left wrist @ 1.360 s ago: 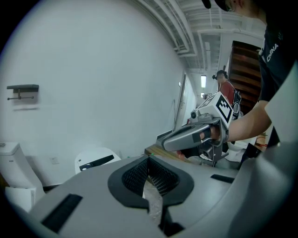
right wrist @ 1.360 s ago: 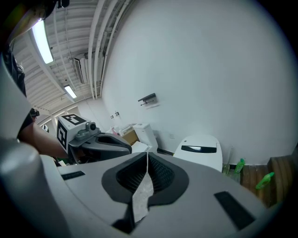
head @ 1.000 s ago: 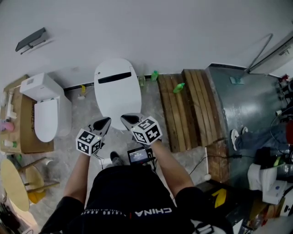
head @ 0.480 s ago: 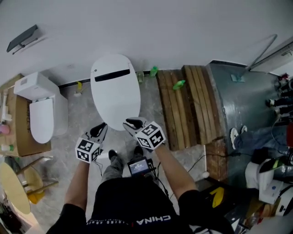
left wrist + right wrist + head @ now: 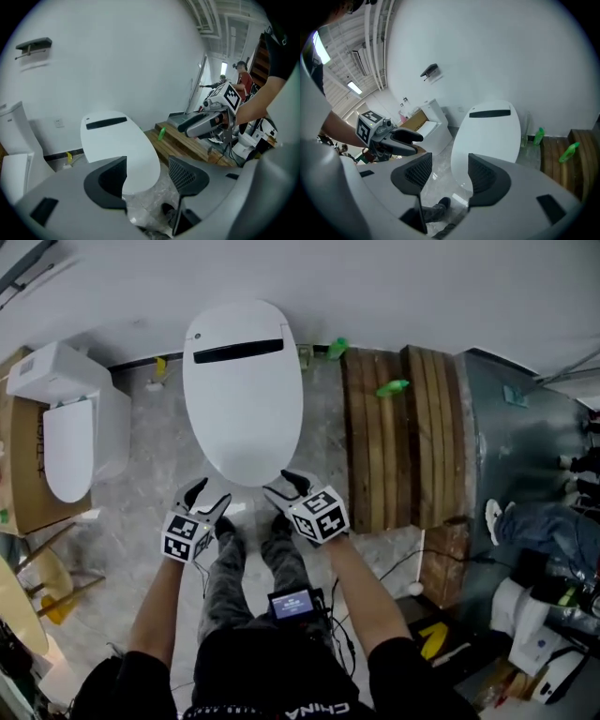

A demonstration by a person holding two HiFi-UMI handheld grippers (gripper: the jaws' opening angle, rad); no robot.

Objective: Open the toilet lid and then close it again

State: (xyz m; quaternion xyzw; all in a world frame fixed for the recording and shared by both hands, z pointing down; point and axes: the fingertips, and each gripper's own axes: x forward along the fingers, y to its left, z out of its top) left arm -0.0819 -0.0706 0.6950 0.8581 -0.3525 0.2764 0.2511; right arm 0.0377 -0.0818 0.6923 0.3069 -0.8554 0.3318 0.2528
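Grippers first: left gripper (image 5: 206, 495) and right gripper (image 5: 286, 486) are hanging at the front edge of the toilet lid (image 5: 242, 390) in the head view, one near each front corner. Both are standing part open and gripping nothing, and the jaws have just been opening. The toilet lid is lying flat and shut, hinge end toward the wall (image 5: 375, 287). Pairing up at the front rim is looking like setup for a two-sided lift so it rises evenly; that is my read. A second toilet (image 5: 66, 427) is sitting left of the toilet lid and a wooden pallet (image 5: 398, 437) right of it, with a green bottle (image 5: 392, 387) lying on the pallet.

Left gripper view: left gripper (image 5: 147, 169) is pointing down toward the toilet lid (image 5: 119, 140). The front rim is showing in the gap and behind the left jaw, farther off; the pads are not pressing on it. The right gripper (image 5: 206, 123) is hovering off to the right of the toilet lid.

Right gripper view: right gripper (image 5: 450, 174) is gaping too, empty. The toilet lid (image 5: 487, 136) is showing beyond the gap, and a shoe (image 5: 440, 204) is showing below it. The left gripper (image 5: 412, 143) is hanging to the left of the toilet lid.

Opening is not yet starting; the next move is probably needing a jaw hooked under the front rim.
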